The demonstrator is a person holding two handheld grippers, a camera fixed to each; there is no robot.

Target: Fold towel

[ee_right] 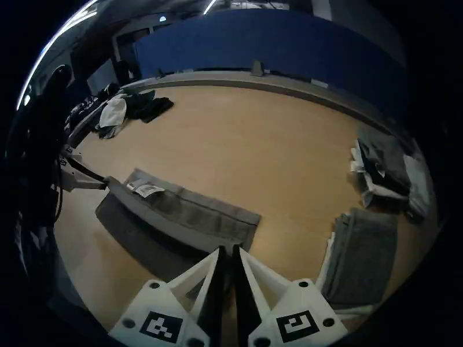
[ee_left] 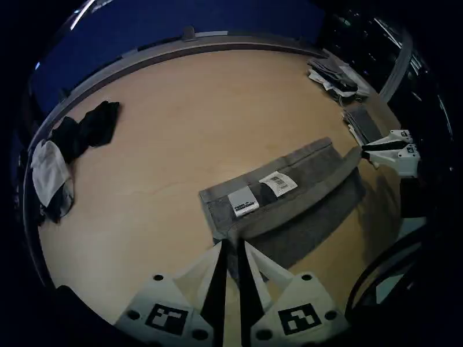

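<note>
Pinching 1 grey towel (ee_left: 289,191) at the 2 corners of its near edge, the left gripper (ee_left: 231,254) and right gripper (ee_right: 227,254) each press their fingers together on the cloth. That edge hangs raised between them above 1 pale wooden table (ee_left: 173,115), while the far half lies flat with 2 white labels (ee_left: 243,202) facing up. A blue partition (ee_right: 260,40) backs the table. Also on the wood are 1 stack of folded grey towels (ee_right: 362,254), 1 loose pile of grey and white cloth (ee_right: 382,168), and 1 heap of dark and white clothing (ee_left: 98,121).
</note>
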